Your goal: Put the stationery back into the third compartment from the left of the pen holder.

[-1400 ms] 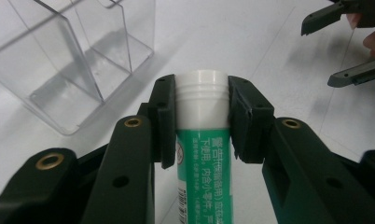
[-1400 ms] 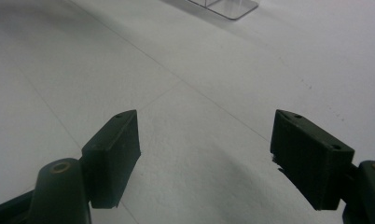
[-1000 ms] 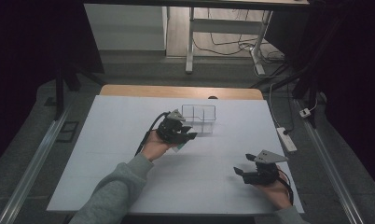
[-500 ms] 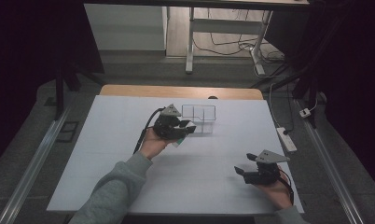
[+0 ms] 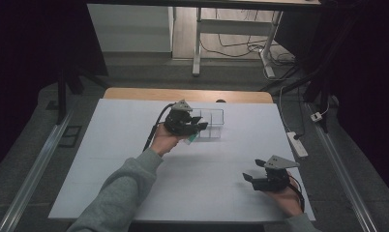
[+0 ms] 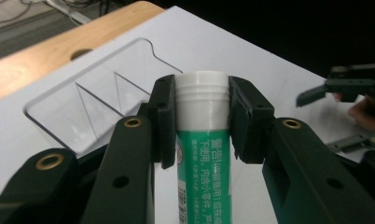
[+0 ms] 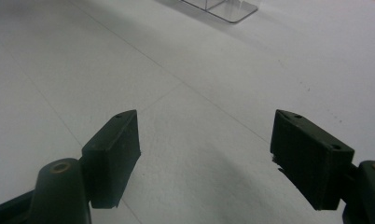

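The green tube point(image 6: 204, 154) bears white Chinese print, partly legible as "警告", above a barcode.

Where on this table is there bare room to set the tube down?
The white table is bare left of the left gripper and between it and the right gripper. It is crowded only near the clear organizer, where the green tube is held.

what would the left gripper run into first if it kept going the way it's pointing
Probably the clear divided organizer. The left gripper, shut on the green tube, points toward its compartments just ahead; depth is hard to judge, so the tube's white cap might pass above the rim.
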`<state>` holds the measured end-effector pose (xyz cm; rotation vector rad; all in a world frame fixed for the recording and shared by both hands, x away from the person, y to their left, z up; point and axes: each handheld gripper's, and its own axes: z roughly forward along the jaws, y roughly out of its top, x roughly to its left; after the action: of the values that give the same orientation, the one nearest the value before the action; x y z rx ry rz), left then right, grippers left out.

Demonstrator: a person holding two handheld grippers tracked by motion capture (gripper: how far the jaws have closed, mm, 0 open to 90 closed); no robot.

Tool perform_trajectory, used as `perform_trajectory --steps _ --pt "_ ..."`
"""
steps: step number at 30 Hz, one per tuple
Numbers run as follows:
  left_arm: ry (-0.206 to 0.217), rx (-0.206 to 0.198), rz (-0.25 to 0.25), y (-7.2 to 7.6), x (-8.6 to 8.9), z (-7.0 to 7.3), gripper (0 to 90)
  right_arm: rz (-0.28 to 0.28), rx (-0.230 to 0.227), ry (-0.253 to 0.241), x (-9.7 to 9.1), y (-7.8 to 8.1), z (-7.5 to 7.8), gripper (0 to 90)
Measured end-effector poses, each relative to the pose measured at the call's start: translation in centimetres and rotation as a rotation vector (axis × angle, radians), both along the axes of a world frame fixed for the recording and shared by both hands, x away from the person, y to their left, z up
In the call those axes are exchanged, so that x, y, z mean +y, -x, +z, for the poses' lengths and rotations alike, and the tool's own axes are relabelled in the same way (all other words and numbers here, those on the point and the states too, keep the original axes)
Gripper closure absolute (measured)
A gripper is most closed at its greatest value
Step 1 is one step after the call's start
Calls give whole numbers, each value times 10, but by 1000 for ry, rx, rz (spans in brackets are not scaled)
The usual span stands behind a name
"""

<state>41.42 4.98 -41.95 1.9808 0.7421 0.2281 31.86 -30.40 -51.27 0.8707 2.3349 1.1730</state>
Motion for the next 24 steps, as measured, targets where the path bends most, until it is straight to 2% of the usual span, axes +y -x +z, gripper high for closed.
perform_trajectory --steps 6,11,18,24 --pt "-7 -33 8 -15 -8 10 640 3 4 1 0 0 0 233" --pt "8 -26 18 -29 -12 15 640 5 2 0 0 -1 -1 233" --pt "-10 -56 25 -46 -23 25 640 6 10 -2 0 -1 -1 233" --pt "-5 -61 18 -54 -31 27 640 7 8 1 1 -1 -1 233"
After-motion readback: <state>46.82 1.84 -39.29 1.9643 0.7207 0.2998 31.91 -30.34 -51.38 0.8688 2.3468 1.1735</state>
